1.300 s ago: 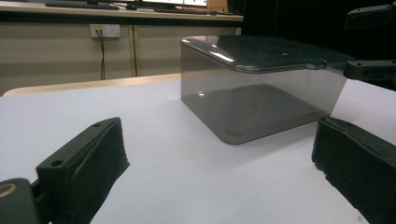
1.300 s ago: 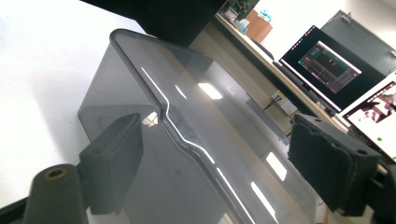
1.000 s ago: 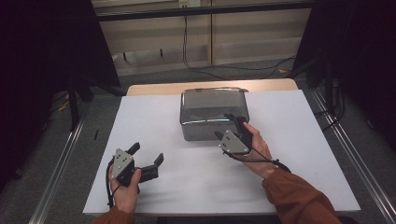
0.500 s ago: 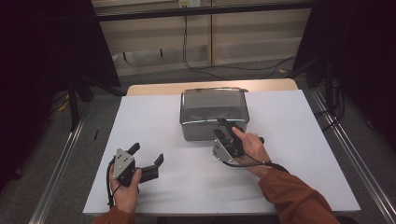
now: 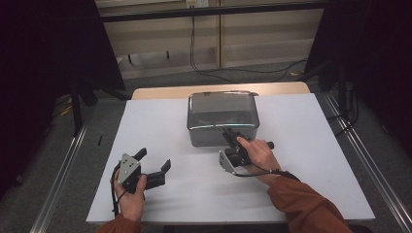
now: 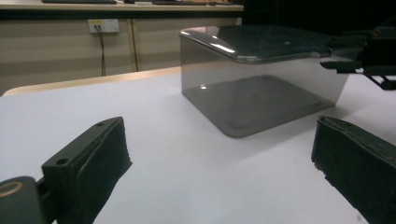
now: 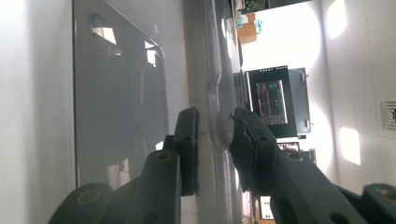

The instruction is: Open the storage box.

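The smoky clear plastic box (image 5: 222, 118) sits at the table's (image 5: 311, 160) twelve o'clock; the right tongs (image 5: 232, 141), rolled sideways, straddle its lid rim at six o'clock, jaws narrowly apart, not yet clamped; the left tongs (image 5: 154, 167) rest spread wide at seven o'clock; likely next: clench, then lift the lid.

One lidded box (image 5: 222, 118) — two hand-held grippers — left (image 5: 154, 167), right (image 5: 228, 134).

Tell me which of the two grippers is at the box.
The right gripper, its jaws straddling the front rim of the smoky plastic box. The left gripper rests open on the white sheet, apart from it.
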A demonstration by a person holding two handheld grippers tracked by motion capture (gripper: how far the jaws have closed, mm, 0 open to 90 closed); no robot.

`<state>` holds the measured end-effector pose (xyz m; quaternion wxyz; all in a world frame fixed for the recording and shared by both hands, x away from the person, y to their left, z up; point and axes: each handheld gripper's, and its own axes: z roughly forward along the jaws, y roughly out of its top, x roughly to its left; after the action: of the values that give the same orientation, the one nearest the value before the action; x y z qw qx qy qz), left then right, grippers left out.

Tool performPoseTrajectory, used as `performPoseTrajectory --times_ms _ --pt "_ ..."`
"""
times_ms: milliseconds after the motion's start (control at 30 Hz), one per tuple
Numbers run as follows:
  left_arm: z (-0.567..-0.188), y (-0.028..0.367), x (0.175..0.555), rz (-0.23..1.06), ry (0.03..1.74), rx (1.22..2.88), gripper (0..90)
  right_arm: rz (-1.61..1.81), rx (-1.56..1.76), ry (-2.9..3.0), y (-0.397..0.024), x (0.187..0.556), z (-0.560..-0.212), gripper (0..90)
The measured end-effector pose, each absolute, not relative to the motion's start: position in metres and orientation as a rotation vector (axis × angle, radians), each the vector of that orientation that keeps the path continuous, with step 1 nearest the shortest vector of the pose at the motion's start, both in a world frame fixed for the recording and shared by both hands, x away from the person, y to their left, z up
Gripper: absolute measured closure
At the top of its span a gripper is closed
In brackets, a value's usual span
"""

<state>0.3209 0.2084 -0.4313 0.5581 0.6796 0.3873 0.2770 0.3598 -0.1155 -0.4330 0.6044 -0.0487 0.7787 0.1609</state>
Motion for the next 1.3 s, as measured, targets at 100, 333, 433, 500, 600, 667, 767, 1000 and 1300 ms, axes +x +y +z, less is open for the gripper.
performPoseTrajectory --times_ms 100,333,433,500,600,667,767,1000,1300 --pt "-0.431 0.206 0.322 0.644 0.918 1.607 4.5 0.371 -0.116 1.797 -0.115 0.36 -0.433 74.0" --pt "-0.43 0.2 0.325 0.624 0.898 1.624 6.2 0.39 -0.11 1.798 -0.116 0.36 -0.431 78.3" --pt "-0.429 0.199 0.327 0.608 0.895 1.624 6.2 0.398 -0.109 1.799 -0.117 0.36 -0.43 78.3" --pt "-0.429 0.199 0.328 0.593 0.9 1.627 6.1 0.401 -0.097 1.802 -0.117 0.36 -0.43 78.3" --pt "-0.429 0.198 0.326 0.575 0.884 1.637 4.8 0.402 -0.096 1.804 -0.117 0.36 -0.429 78.2" --pt "-0.428 0.198 0.325 0.583 0.887 1.632 4.0 0.407 -0.09 1.81 -0.117 0.36 -0.429 78.1" --pt "-0.427 0.197 0.326 0.593 0.886 1.626 3.2 0.408 -0.09 1.808 -0.117 0.36 -0.428 78.2" --pt "-0.421 0.19 0.328 0.586 0.844 1.638 3.2 0.425 -0.079 1.806 -0.118 0.361 -0.426 78.2" --pt "-0.419 0.184 0.341 0.577 0.86 1.643 1.8 0.427 -0.071 1.81 -0.117 0.361 -0.422 78.7"
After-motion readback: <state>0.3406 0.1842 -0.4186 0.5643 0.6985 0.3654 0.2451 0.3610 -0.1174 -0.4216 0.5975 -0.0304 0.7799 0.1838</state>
